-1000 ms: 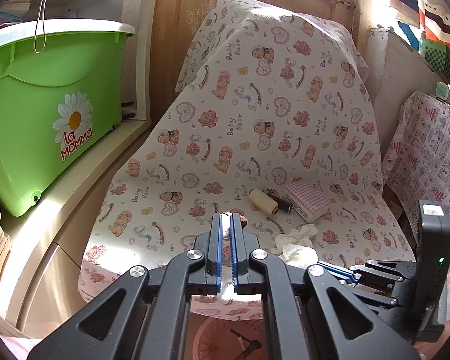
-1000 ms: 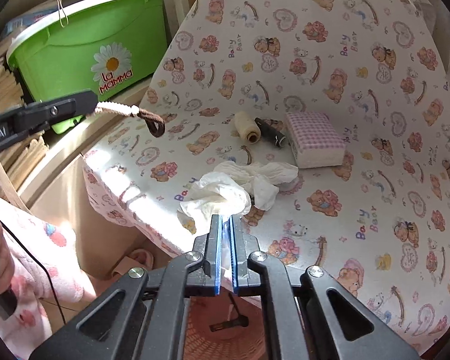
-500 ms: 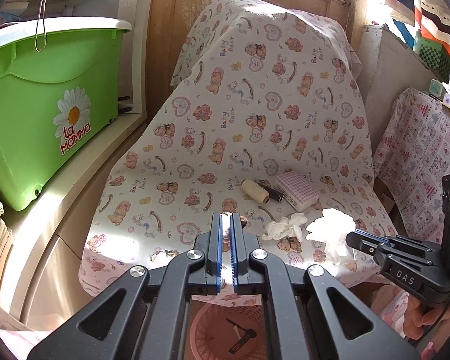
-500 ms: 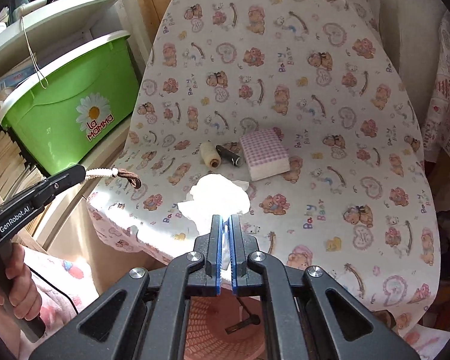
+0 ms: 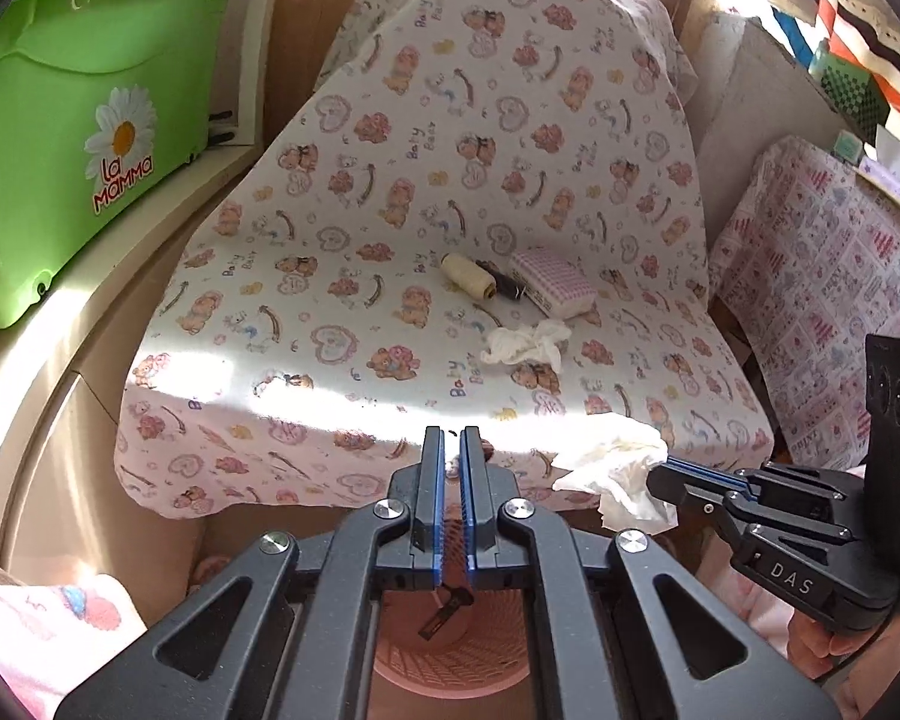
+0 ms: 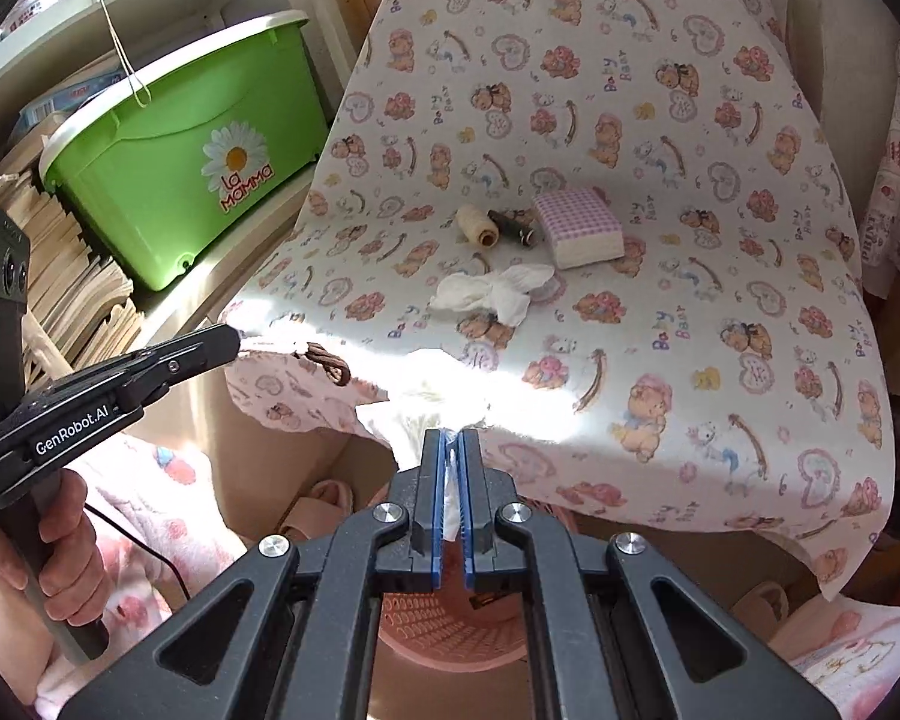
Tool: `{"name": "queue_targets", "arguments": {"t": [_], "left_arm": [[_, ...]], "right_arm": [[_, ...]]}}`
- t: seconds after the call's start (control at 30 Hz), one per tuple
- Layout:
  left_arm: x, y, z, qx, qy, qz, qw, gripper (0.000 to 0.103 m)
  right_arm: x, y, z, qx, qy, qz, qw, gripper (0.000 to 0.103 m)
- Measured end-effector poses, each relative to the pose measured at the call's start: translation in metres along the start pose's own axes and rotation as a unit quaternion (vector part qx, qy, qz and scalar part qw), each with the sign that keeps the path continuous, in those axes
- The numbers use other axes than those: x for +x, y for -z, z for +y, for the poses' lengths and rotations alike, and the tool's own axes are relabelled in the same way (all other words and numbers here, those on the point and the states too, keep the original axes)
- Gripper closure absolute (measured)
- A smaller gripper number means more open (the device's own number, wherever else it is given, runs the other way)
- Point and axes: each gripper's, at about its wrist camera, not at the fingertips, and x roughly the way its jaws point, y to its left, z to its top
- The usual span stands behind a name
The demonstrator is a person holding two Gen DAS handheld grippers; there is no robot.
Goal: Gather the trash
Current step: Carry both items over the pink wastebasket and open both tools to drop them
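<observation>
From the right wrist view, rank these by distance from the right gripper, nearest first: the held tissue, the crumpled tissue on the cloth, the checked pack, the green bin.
1. Held tissue, pinched in the right gripper.
2. Crumpled tissue, ahead on the cloth.
3. Checked pack, behind it, slightly right.
4. Green bin, far left on the shelf.

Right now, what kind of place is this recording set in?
Probably a lived-in home storage corner: a teddy-bear printed cloth draped over furniture, a green La Mamma tub on a shelf beside stacked papers, and a pink basket on the floor.
</observation>
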Motion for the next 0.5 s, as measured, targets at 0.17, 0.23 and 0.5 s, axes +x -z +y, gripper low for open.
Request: {"name": "queue_targets", "arguments": {"t": [0.17, 0.23, 0.5], "left_arm": [[0.018, 0.007, -0.007, 0.01, -0.004, 0.041, 0.9991, 0.099], [0.029, 0.011, -0.004, 0.005, -0.005, 0.07, 0.9975, 0.099], [0.077, 0.032, 0.004, -0.019, -0.021, 0.148, 0.9885, 0.098]], "right_arm": [[0.016, 0.002, -0.001, 0.0, 0.0, 0.029, 1.0, 0.098], [0.024, 0.004, -0.003, 0.002, 0.002, 0.043, 0.999, 0.098], [0.08, 0.025, -0.011, 0.019, 0.026, 0.128, 0.991, 0.098]]}}
